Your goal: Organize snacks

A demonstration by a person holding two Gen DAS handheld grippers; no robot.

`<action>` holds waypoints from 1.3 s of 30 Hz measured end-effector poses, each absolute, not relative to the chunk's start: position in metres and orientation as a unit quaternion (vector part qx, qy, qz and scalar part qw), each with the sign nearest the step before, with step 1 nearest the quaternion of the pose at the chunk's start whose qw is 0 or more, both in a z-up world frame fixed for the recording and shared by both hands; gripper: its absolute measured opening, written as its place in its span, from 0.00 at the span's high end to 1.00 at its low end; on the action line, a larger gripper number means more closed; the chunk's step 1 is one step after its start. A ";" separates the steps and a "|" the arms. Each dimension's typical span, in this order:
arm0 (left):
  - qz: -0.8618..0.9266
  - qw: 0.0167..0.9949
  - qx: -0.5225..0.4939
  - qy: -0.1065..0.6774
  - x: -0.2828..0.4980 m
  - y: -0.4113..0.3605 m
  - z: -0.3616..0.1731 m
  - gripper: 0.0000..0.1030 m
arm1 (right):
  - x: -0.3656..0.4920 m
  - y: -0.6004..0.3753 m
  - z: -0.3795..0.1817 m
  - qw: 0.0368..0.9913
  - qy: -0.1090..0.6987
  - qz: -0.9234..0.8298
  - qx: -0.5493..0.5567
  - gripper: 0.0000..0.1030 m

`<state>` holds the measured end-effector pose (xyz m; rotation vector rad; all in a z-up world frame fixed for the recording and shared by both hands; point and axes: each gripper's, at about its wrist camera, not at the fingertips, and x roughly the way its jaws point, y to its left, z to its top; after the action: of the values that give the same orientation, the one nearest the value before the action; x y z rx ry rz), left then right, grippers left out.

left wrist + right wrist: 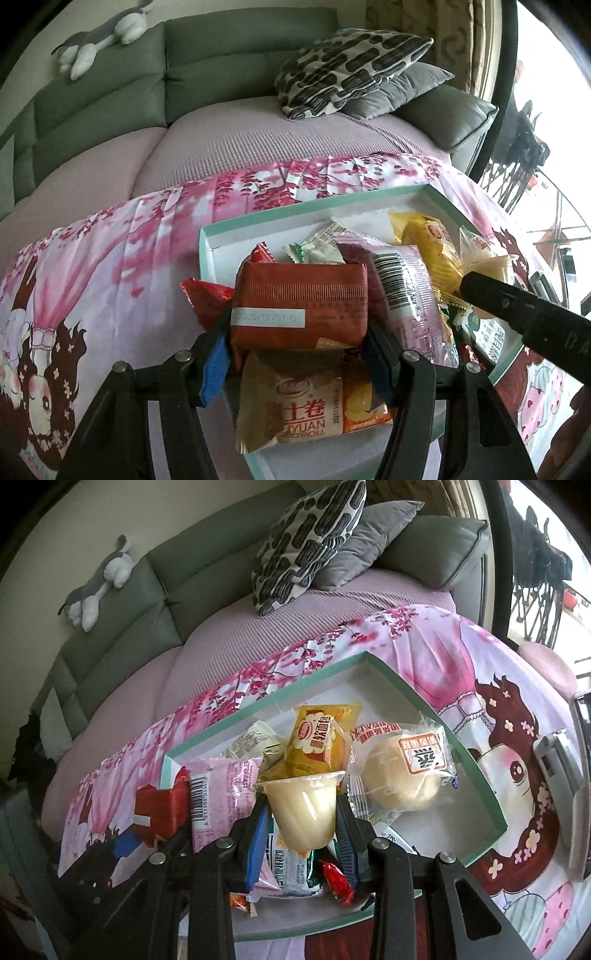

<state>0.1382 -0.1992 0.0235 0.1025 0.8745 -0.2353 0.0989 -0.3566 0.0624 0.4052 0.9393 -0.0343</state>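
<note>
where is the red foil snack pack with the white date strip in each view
Left wrist: red foil snack pack sits centre frame, clamped in the left gripper.
Right wrist: it shows at lower left, beside the right gripper's pale pudding cup.
Shared landmark: the pink barcode wrapper just right of it.

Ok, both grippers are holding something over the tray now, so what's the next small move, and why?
Probably lower the right gripper and set its jelly cup upright on the bare white floor of the tray, since it hangs above the piled packets. The left gripper can wait, clamped on its red packet.
</note>
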 end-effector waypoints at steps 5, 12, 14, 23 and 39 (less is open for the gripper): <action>-0.119 0.897 0.056 0.423 0.139 -0.205 0.022 0.37 | 0.104 -0.355 0.055 0.868 0.456 -0.011 0.197 0.64; -0.120 0.895 0.052 0.426 0.139 -0.205 0.020 0.36 | 0.108 -0.351 0.046 0.863 0.466 -0.011 0.195 0.64; -0.121 0.894 0.049 0.429 0.139 -0.204 0.020 0.35 | 0.109 -0.351 0.044 0.862 0.468 -0.012 0.196 0.64; -0.122 0.893 0.041 0.431 0.136 -0.199 0.027 0.29 | 0.109 -0.350 0.046 0.863 0.470 -0.021 0.184 0.64; -0.094 0.895 0.021 0.436 0.129 -0.171 0.043 0.29 | 0.108 -0.347 0.051 0.861 0.480 -0.027 0.162 0.53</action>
<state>0.1294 -0.1712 0.0434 0.0436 0.9036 -0.1949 0.1076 -0.3467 0.0512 0.3407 1.0079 -0.0575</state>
